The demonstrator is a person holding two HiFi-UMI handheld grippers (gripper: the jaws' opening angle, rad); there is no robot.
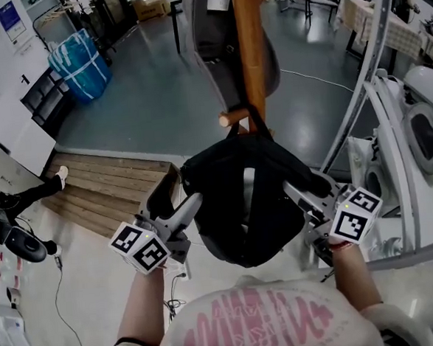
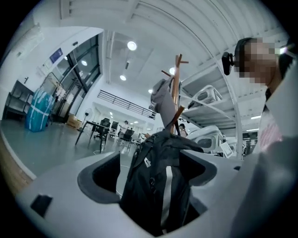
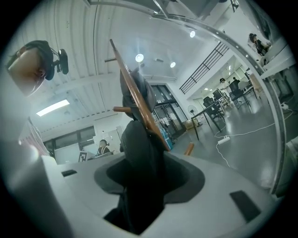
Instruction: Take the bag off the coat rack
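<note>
Black bag (image 1: 230,208) on coat rack (image 1: 251,48); white label (image 2: 146,161) unreadable

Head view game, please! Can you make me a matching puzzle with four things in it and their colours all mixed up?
Things:
1. backpack
2. rack pole
3. wrapped bundle
4. cloth higher on the rack

Colours:
A. blue
B. grey
C. black
D. brown

Pairs: 1-C, 2-D, 3-A, 4-B
</note>
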